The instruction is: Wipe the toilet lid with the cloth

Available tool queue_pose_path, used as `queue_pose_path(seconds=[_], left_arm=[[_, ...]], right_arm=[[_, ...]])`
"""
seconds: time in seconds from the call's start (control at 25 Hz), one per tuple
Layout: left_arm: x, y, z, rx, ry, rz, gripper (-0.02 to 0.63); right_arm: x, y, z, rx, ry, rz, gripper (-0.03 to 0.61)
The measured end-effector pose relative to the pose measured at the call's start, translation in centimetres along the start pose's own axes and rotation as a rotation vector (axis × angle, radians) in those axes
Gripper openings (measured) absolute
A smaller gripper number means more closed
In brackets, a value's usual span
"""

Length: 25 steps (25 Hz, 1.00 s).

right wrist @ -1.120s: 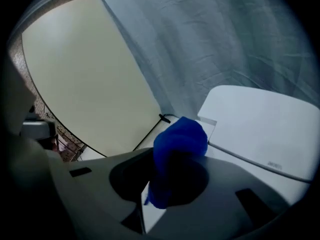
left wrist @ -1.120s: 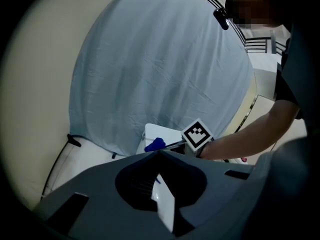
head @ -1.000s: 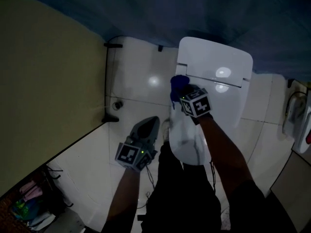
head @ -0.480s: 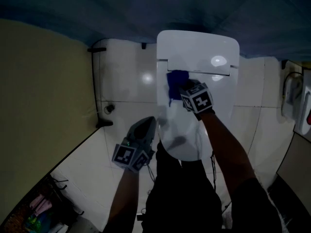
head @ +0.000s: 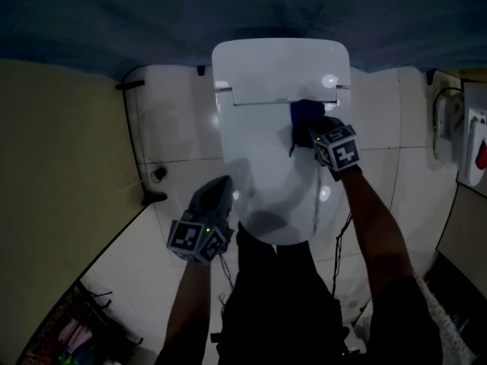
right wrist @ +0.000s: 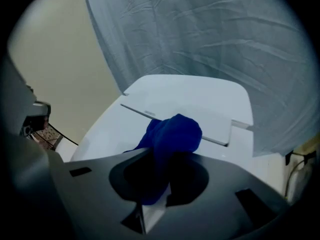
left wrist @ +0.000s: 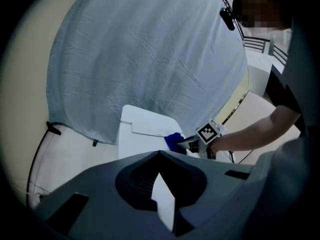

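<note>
Now the right gripper [head: 312,131] is clamping the crumpled blue cloth [head: 304,114] onto the glossy white plastic toilet lid [head: 262,166], at its back edge, probably for rubbing. The left gripper [head: 217,192], closed on nothing, is hovering beside the lid's front left edge. Only the right gripper view is showing the pinch; the head view is showing the place.

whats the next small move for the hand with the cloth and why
Probably draw the right gripper back toward the person, dragging the blue cloth along the right side of the toilet lid. The cloth, clamped in that gripper, sits at the lid's rear right by the hinge, so most of the lid's length lies in front of it.
</note>
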State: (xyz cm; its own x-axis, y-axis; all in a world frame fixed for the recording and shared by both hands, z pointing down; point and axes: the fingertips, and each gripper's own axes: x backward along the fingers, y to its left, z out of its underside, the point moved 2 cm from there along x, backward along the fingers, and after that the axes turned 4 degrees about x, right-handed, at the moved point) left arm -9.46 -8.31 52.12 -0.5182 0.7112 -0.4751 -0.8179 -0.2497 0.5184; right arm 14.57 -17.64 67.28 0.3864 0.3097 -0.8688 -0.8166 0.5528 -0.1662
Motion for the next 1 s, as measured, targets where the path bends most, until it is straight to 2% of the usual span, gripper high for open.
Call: queue_pose_path(seconds=[0.12, 0.2, 0.36, 0.44, 0.56, 0.68, 0.8, 0.92, 1.0], left_arm=[[-0.1, -0.1, 1.1, -0.019, 0.034, 0.010, -0.003], [0.1, -0.2, 1.0, -0.011, 0.022, 0.012, -0.003], [1.0, 0.4, 0.5, -0.014, -0.007, -0.032, -0.003], [1.6, 1.1, 0.8, -0.007, -0.013, -0.056, -0.003], [2.6, 1.7, 1.2, 0.025, -0.023, -0.084, -0.003], [3.8, 2.4, 1.7, 0.060, -0.046, -0.116, -0.003], [5.2, 4.3, 2.2, 0.104, -0.090, -0.183, -0.003], [6.6, 5.2, 2.5, 0.149, -0.129, -0.257, -0.003], [7.2, 5.1, 2.5, 0.169, -0.145, -0.263, -0.003]], right_arm=[[1.7, -3.1, 2.0, 0.020, 0.032, 0.070, 0.063], [2.8, -4.8, 3.3, 0.004, 0.046, 0.102, 0.063], [4.3, -7.1, 5.1, -0.061, 0.067, 0.156, 0.063], [4.8, -7.8, 5.5, -0.056, 0.072, 0.212, 0.063], [5.5, -8.0, 5.8, -0.057, 0.078, 0.333, 0.061], [6.0, -5.4, 4.1, -0.102, -0.003, 0.365, 0.061], [5.7, 2.1, -0.2, -0.120, -0.153, 0.269, 0.061], [4.6, 12.4, -4.9, -0.040, -0.254, 0.065, 0.061], [3.5, 18.3, -7.0, -0.006, -0.286, -0.065, 0.061]])
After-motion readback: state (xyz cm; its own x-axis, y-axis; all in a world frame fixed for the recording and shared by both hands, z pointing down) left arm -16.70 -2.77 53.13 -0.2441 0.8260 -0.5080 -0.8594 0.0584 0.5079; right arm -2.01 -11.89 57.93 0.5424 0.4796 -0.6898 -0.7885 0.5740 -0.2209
